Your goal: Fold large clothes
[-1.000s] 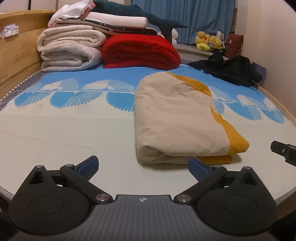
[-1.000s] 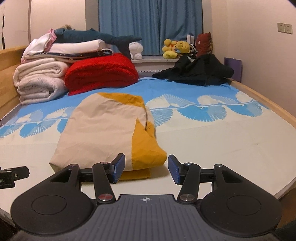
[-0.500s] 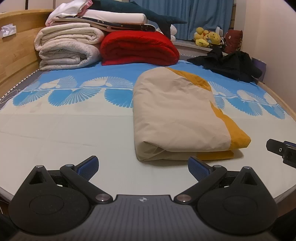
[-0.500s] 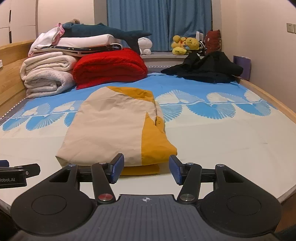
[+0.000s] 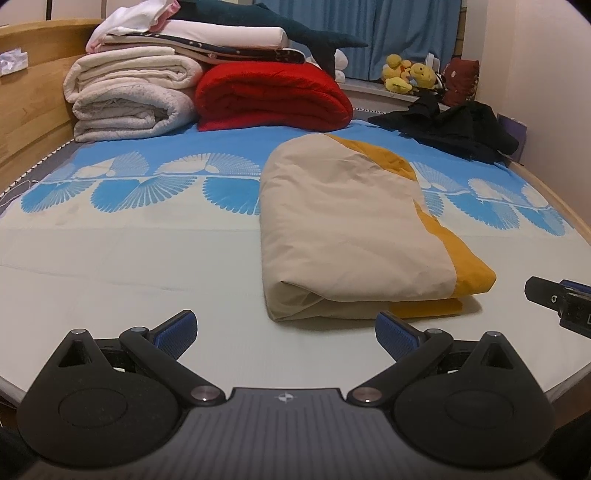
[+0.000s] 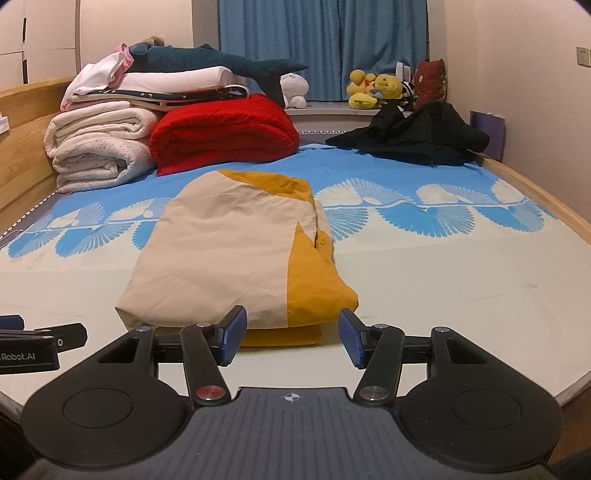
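Left to right across the bed (image 5: 110, 295): at the far left, white and cream blankets (image 5: 129, 99) are lying stacked against the wooden headboard (image 5: 33, 122), with a dark plush shark (image 5: 280, 26) resting on top of the pile. Just beside them a folded red blanket (image 5: 269, 96) is sitting on the blue-patterned sheet.

Near the middle, the beige and mustard garment (image 5: 354, 229) is lying as a compact, layered rectangle, its folded edge facing the cameras. It is judged to be already folded, with at most a final tidying fold or a move to the stack remaining.

Further right, a black garment (image 5: 458, 129) is lying crumpled near the far corner of the bed, well apart from the folded piece. It is judged to be the work still left. Beyond it, yellow plush toys (image 6: 373, 88) are sitting on the window ledge before the blue curtain (image 6: 321, 44).

No container is appearing in either view.

The left gripper (image 5: 284, 328) is hovering over bare sheet with its jaws standing wide apart and nothing between them. The right gripper (image 6: 291, 338) is facing the near edge of the folded garment, its jaws apart and gripping nothing; the cloth is lying just beyond the pads, untouched.
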Demonstrator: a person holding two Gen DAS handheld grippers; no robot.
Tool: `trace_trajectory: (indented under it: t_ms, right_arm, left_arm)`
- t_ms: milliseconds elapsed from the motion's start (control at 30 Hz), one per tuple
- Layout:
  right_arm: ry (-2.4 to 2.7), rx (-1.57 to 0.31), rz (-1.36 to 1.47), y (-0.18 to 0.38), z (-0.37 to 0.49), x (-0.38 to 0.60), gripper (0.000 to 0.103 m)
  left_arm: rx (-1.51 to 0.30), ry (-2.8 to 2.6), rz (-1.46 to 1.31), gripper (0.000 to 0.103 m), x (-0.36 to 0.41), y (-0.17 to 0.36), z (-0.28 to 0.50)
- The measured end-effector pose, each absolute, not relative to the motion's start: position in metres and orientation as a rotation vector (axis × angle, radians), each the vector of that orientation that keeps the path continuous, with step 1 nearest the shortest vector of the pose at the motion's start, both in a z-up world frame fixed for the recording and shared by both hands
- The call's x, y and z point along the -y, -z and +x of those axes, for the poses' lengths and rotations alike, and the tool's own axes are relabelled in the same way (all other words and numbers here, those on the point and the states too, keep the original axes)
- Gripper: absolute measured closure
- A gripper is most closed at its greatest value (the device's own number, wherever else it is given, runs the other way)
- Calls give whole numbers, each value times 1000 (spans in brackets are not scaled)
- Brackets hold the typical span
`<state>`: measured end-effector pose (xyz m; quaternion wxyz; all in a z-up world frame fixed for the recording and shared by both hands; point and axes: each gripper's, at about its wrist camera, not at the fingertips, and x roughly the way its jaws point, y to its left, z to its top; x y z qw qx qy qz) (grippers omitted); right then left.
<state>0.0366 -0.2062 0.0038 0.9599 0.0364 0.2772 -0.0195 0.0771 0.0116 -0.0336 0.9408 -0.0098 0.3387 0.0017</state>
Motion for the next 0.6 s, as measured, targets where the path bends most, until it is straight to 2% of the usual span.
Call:
trace_trajectory:
  t_ms: [600]
  right_arm:
    - [29,-563,71,-4,37,204,45]
  left_arm:
    - [-687,6,-15,0,-7,34,78]
